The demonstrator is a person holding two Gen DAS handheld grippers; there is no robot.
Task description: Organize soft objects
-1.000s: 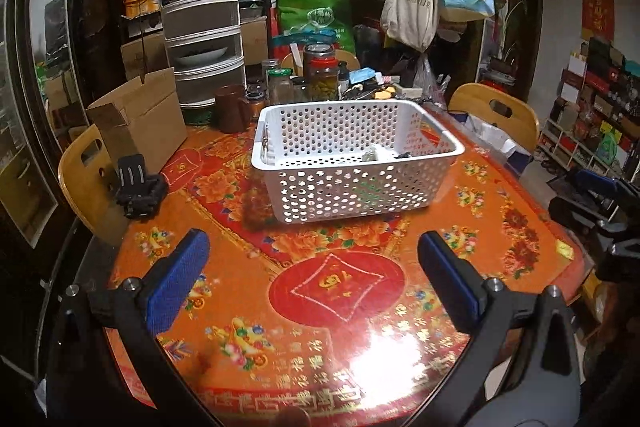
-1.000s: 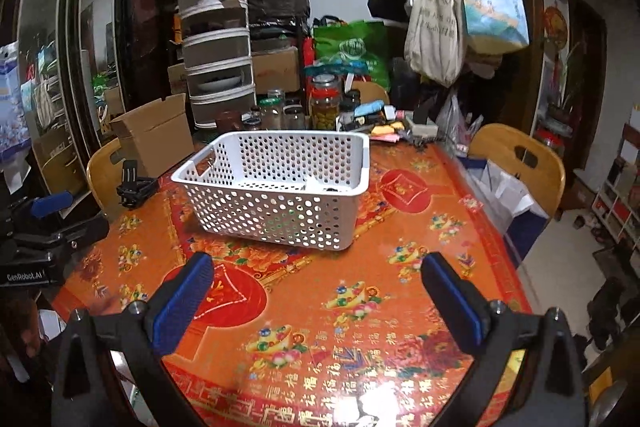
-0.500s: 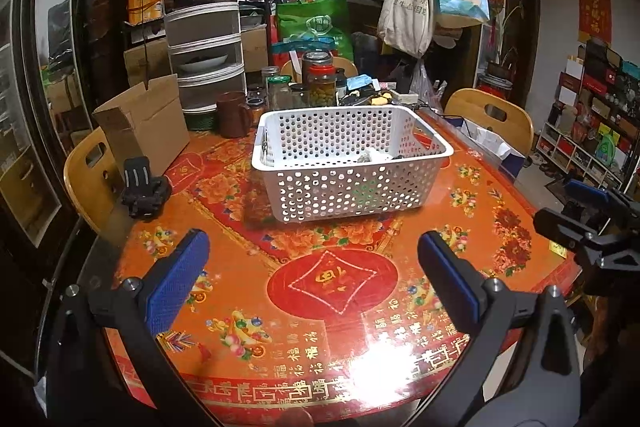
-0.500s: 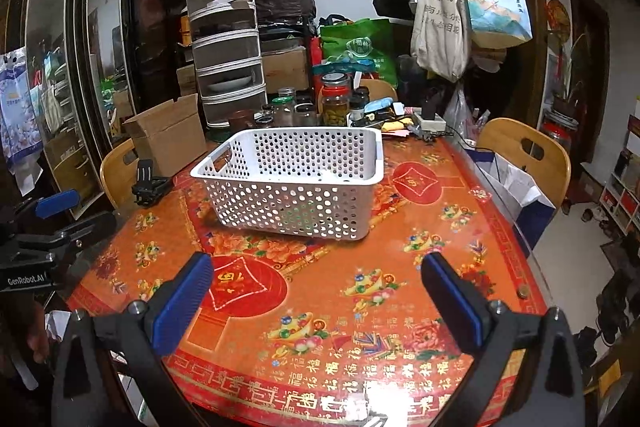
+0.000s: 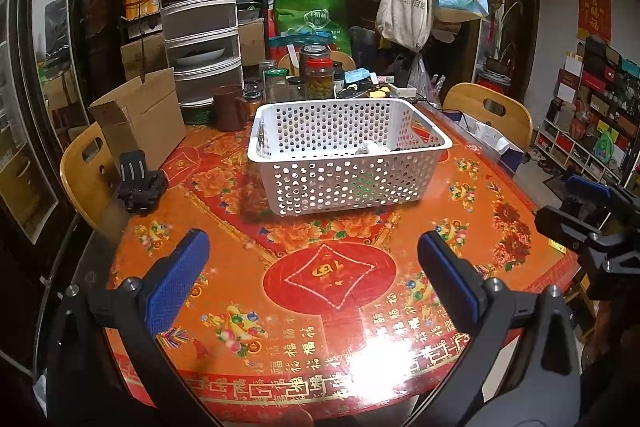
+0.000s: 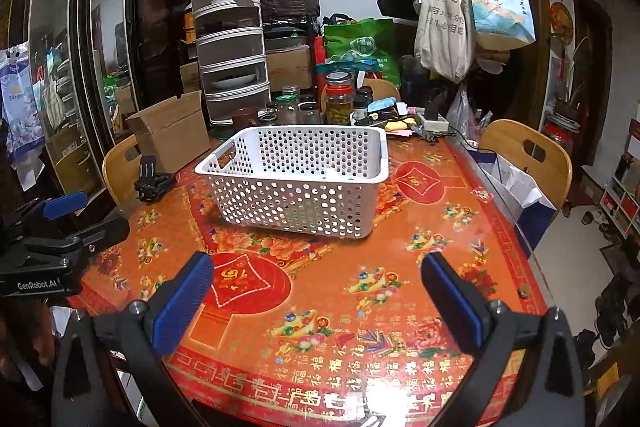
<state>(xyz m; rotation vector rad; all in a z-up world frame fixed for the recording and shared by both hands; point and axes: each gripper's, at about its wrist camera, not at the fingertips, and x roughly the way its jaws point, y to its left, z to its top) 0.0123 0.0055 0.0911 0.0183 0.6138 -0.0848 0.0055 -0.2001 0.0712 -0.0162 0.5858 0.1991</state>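
jaws apart above table [image 5: 328,311]

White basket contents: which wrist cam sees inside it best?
Left wrist. It looks down over the near rim of the white basket, showing small pale and dark items low against its right inner side. Right wrist sees the basket from a lower angle: mostly perforated wall, only a pale scrap inside.

Glossy tablecloth [image 5: 332,291] (glare-streaked) under a perforated white plastic basket [image 5: 344,183].

Dim indoor light | glare on table [image 5: 376,351] | fisheye-bent edges | dark corners
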